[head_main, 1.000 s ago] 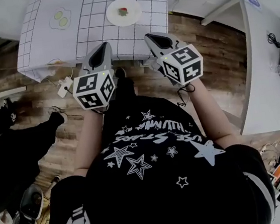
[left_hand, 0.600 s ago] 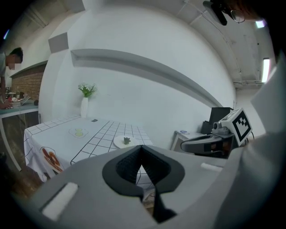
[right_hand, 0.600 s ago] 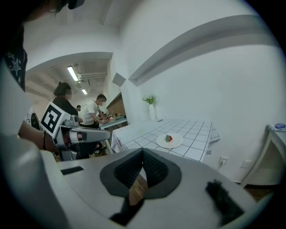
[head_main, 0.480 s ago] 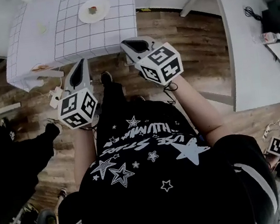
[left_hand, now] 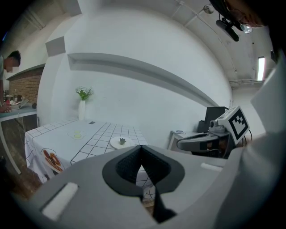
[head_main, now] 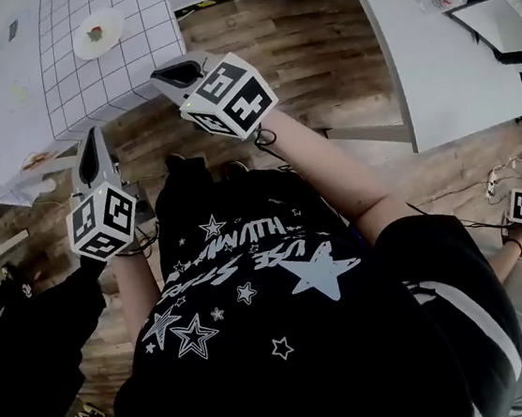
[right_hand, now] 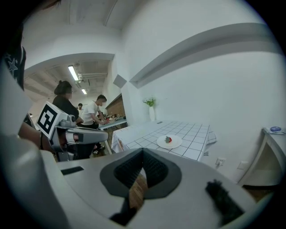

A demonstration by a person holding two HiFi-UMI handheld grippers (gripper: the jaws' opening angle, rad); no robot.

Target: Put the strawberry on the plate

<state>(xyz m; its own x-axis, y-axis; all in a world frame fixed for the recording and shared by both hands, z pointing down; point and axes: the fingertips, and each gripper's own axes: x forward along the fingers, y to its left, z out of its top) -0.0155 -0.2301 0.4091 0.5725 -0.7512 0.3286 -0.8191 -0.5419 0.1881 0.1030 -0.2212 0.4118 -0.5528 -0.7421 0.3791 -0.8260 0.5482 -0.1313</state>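
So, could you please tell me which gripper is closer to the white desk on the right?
Right. The right gripper is off the checked table's corner, on the side towards the desk; the left gripper is further away, at the table's near edge.

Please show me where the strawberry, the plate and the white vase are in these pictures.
strawberry point(right_hand: 168, 139), right gripper view, on its red side.
plate point(right_hand: 176, 143), right gripper view, on its bare right rim.
white vase point(left_hand: 82, 110), left gripper view, on its body.
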